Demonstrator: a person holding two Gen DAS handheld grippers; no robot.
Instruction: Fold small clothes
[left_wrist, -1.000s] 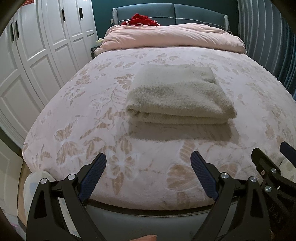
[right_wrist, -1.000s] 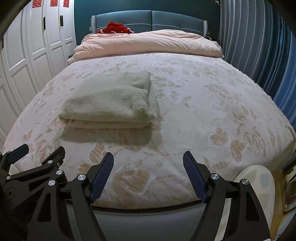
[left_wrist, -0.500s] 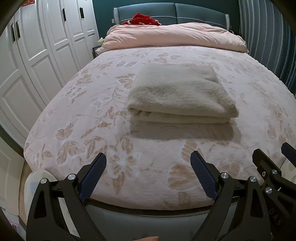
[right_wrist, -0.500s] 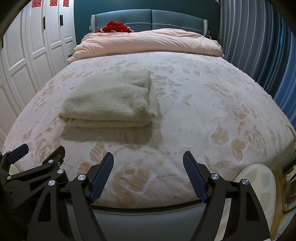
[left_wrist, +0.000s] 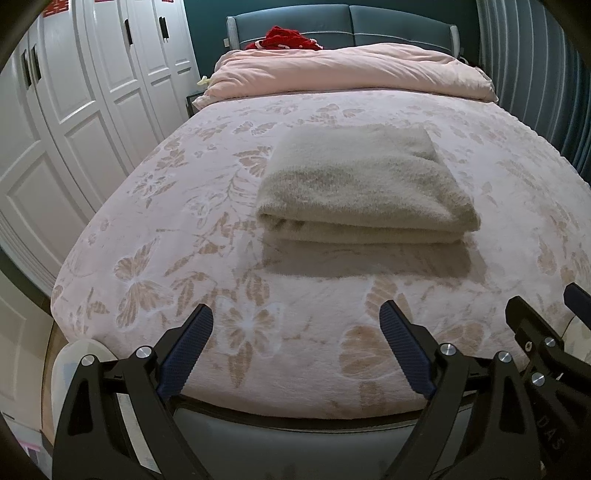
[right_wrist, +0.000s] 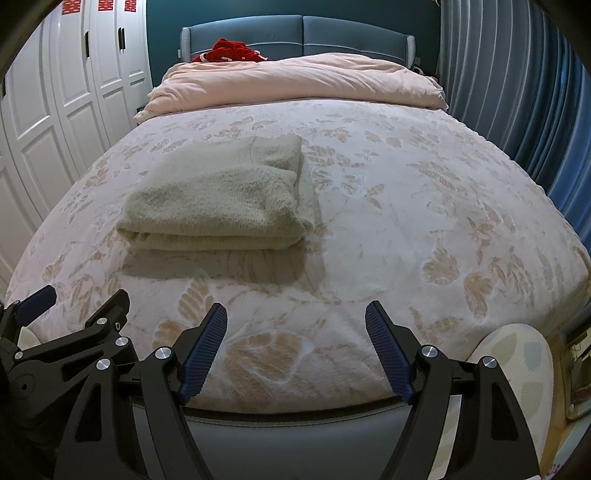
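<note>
A beige knitted garment (left_wrist: 364, 184) lies folded in a neat rectangle on the pink flowered bed cover (left_wrist: 207, 236). It also shows in the right wrist view (right_wrist: 221, 199), left of centre. My left gripper (left_wrist: 295, 347) is open and empty above the bed's near edge, well short of the garment. My right gripper (right_wrist: 295, 347) is open and empty too, at the near edge, to the right of the garment. The right gripper shows at the right edge of the left wrist view (left_wrist: 543, 354). The left gripper shows at the left edge of the right wrist view (right_wrist: 74, 343).
A pink duvet (left_wrist: 351, 74) is bunched at the head of the bed, with a red item (left_wrist: 284, 38) against the blue headboard (right_wrist: 295, 33). White wardrobe doors (left_wrist: 74, 122) stand on the left, blue curtains (right_wrist: 517, 92) on the right. A patterned rug (right_wrist: 517, 376) lies on the floor.
Both grippers have moved slightly nearer to the bed. The garment has not moved, and the jaws stay open.
</note>
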